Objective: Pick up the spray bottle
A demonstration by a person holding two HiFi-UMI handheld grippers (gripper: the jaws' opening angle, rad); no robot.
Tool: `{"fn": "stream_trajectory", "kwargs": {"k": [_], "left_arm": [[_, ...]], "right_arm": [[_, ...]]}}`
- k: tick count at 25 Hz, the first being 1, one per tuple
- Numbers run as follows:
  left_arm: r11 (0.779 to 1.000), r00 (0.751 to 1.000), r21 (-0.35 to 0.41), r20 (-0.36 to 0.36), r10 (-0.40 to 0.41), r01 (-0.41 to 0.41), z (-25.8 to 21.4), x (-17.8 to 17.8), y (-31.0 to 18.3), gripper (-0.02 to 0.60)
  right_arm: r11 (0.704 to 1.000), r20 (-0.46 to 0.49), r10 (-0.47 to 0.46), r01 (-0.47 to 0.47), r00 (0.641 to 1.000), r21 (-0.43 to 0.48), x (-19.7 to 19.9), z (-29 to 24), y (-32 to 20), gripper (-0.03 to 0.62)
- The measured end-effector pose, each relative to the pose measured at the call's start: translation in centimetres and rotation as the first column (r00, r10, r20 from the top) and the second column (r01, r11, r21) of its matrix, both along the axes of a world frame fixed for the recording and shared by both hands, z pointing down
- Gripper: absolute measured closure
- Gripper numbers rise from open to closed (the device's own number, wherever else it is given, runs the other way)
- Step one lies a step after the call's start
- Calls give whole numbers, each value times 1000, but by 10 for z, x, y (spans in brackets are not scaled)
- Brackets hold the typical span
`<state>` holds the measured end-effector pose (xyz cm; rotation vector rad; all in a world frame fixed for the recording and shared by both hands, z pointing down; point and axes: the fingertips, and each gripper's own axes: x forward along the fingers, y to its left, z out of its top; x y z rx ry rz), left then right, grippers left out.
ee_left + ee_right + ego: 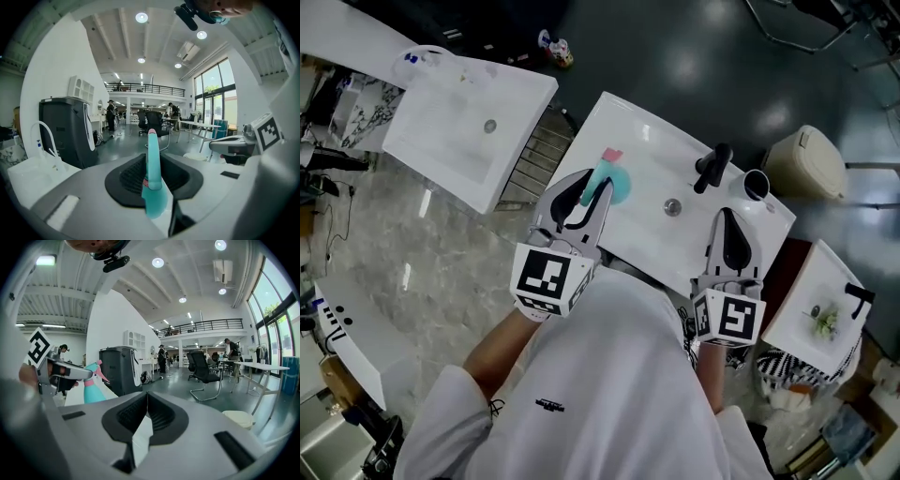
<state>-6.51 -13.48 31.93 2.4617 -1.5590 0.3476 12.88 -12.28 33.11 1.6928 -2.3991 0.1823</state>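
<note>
Left tool [589,190]: jaws partly closed, pinching the spray bottle [617,184]; in the left gripper view the teal bottle [153,190] fills the narrow gap between the two dark pads, and its long neck runs up the middle of the frame.
Spray bottle: teal body with a pink trigger part; in the head view it sits just past the tip of the left tool, a little above the frame's centre, over the left part of the white sink [647,155]. In the right gripper view it shows at middle left [92,389], gripped by the left tool.
Bottle and sink: no view shows whether the bottle's base touches the sink.
Right tool [732,236]: jaws pressed together with nothing between them [146,405]; in the head view it is at the sink's right end, below the black tap [712,167].
Sink drain [673,207]: between the two tools, near the frame's centre.
Second sink [455,127]: upper left of the head view, well apart from both tools.
</note>
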Motion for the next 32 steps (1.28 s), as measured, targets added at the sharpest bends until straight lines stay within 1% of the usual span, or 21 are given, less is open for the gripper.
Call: {"fn": "stream_trajectory", "kwargs": {"k": [2,5,8,14,20,24,27,32], "left_arm": [[1000,1000,14,3,-19,19,-6,-10,9,492],[999,999,5,5,-49,49,-5,-25,23,492],[997,997,-14,-2,-73,73,3,-32,33,492],[994,994,-14,-5,-111,111,3,-45,44,492],[994,994,-5,-7,-107,107,-1,-44,42,492],[995,995,-5,-10,-98,98,-2,-41,41,492],[995,995,-5,-12,-96,96,-2,-39,41,492],[995,995,-9,-17,-95,95,-2,-39,40,492]], "right_arm": [[1000,-8,-19,19,1000,16,-6,-6,2,588],[999,-11,-39,39,999,33,-18,-15,6,588],[997,-8,-60,60,998,51,-23,-21,9,588],[993,-16,-101,102,995,56,-34,-24,9,588],[994,-13,-96,96,995,54,-34,-24,11,588],[994,-25,-86,87,996,66,-34,-25,14,588],[996,-37,-75,77,996,54,-33,-22,13,588],[996,-25,-75,76,997,55,-33,-21,14,588]]}}
